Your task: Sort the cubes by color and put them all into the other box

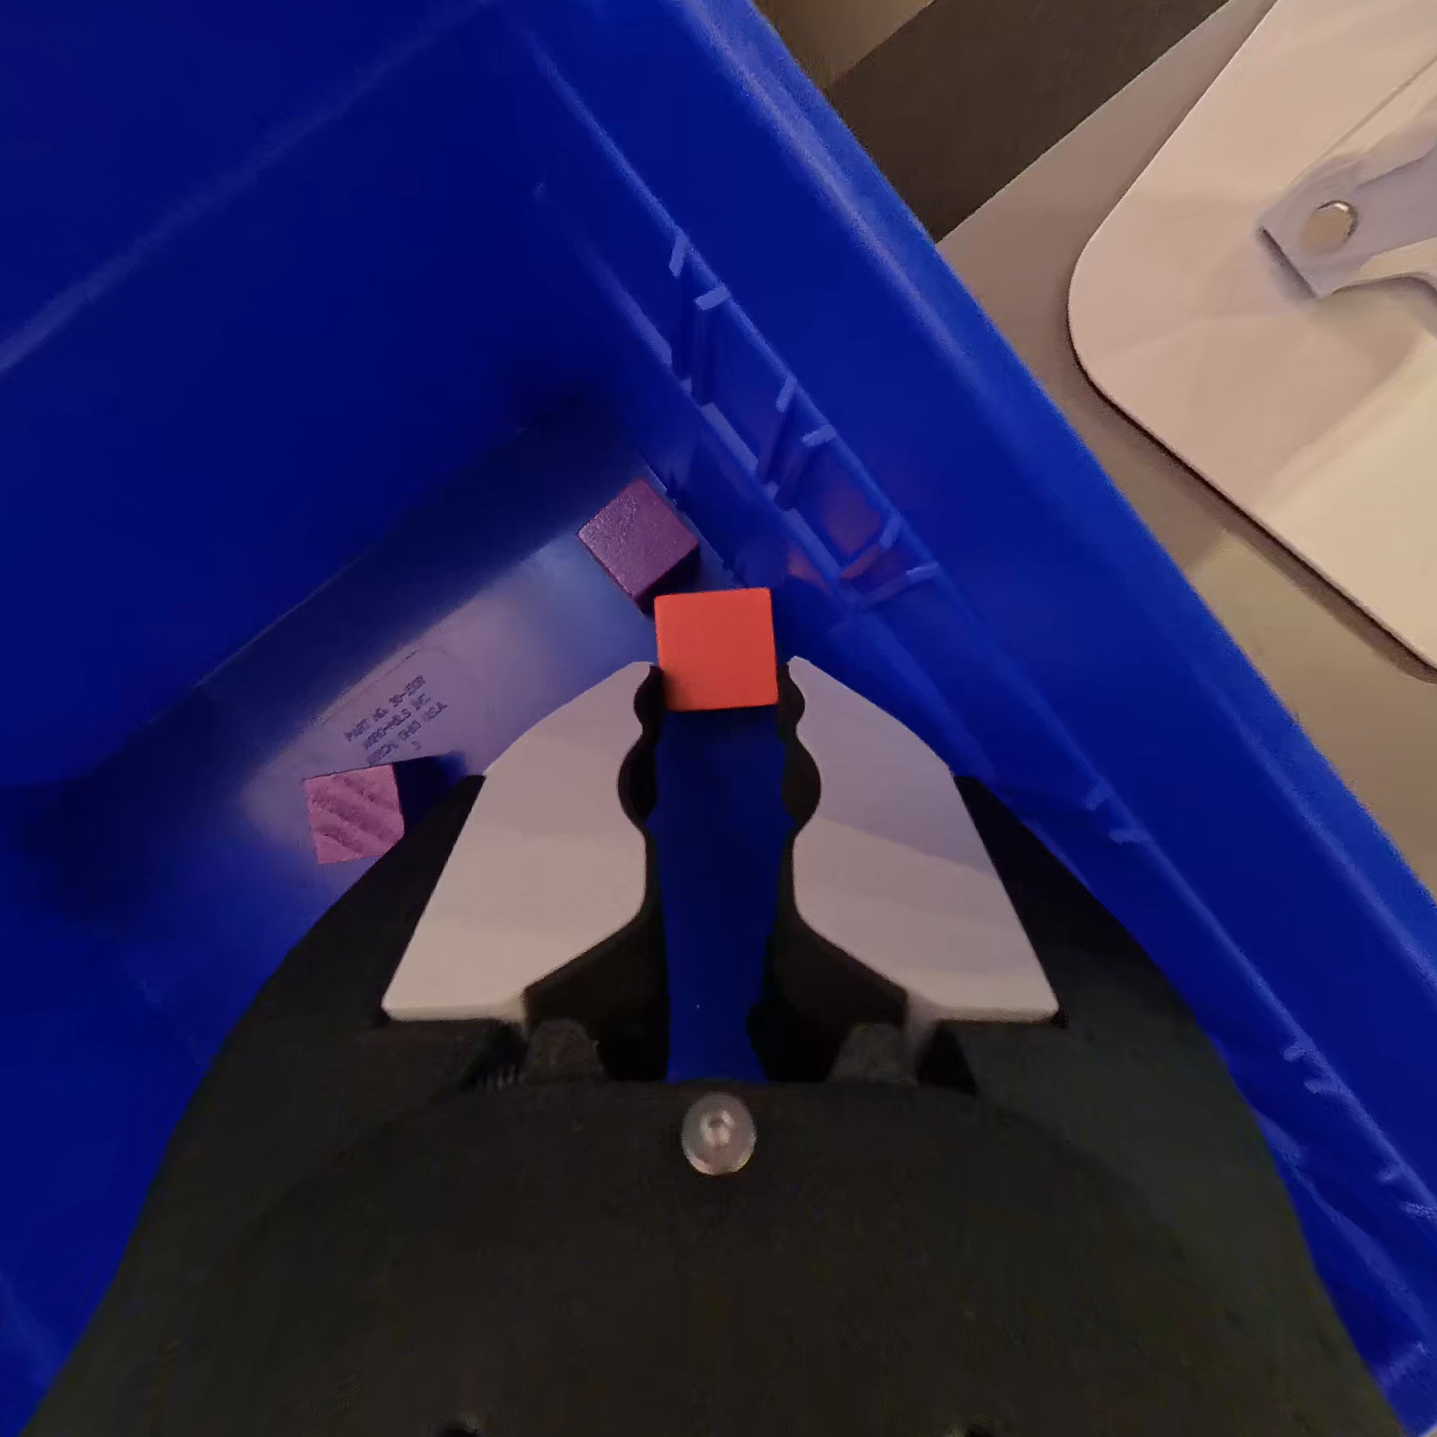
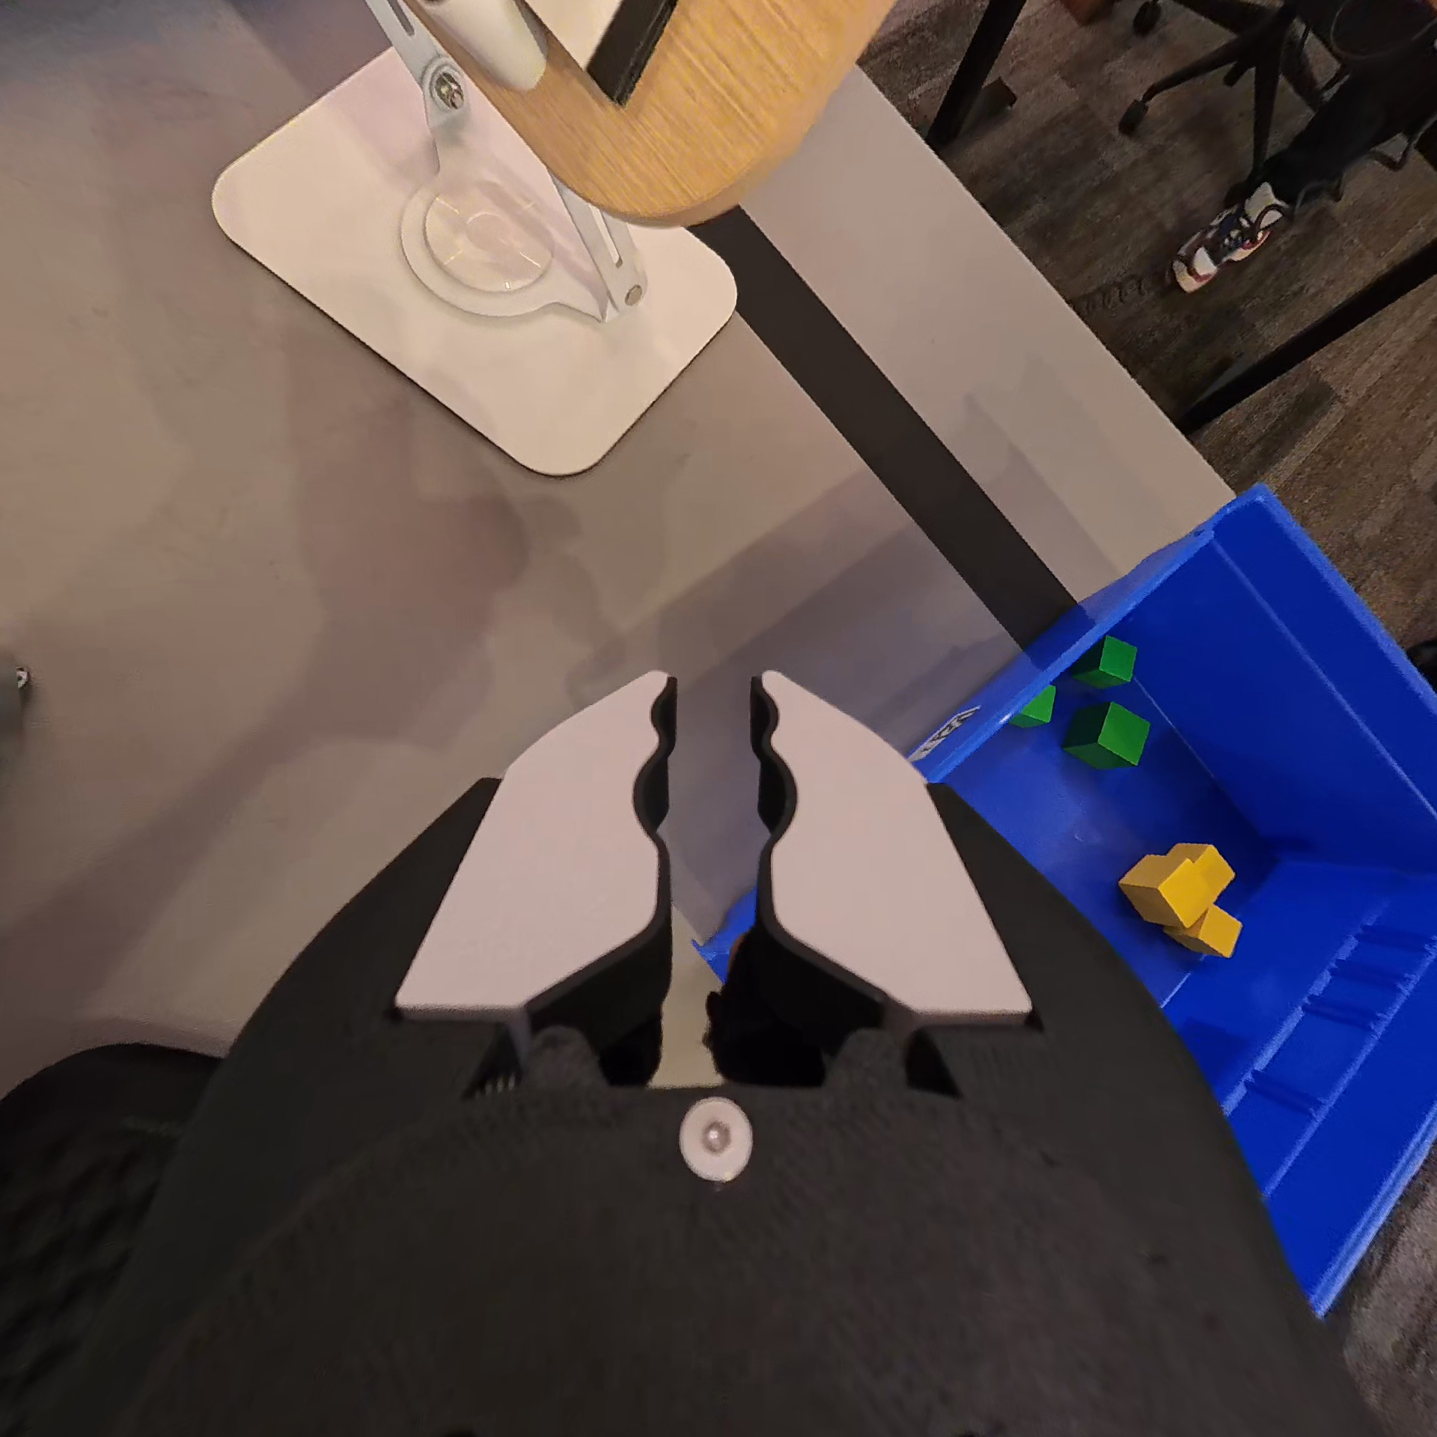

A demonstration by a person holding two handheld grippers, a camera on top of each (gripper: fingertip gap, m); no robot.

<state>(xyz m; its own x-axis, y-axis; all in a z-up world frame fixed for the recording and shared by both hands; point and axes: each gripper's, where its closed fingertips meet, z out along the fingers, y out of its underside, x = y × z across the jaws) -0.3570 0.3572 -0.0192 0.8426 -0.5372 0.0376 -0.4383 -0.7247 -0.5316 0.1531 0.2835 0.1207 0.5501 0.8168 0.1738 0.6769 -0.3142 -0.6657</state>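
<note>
Red cube (image 1: 716, 650) sat pinched between the tips of my left gripper (image 1: 717, 684), both pads against its sides, low inside the blue bin (image 1: 389, 311) beside two purple cubes (image 1: 638, 536) (image 1: 354, 812). I judged this the pickup step; next it needed lifting clear of the wall and carrying across. My right gripper (image 2: 711, 692) hung over the table (image 2: 233, 622), narrowly parted and holding nothing. The other box (image 2: 1322, 1089) held three green cubes (image 2: 1108, 735) and what looked like three yellow cubes (image 2: 1178, 894).
</note>
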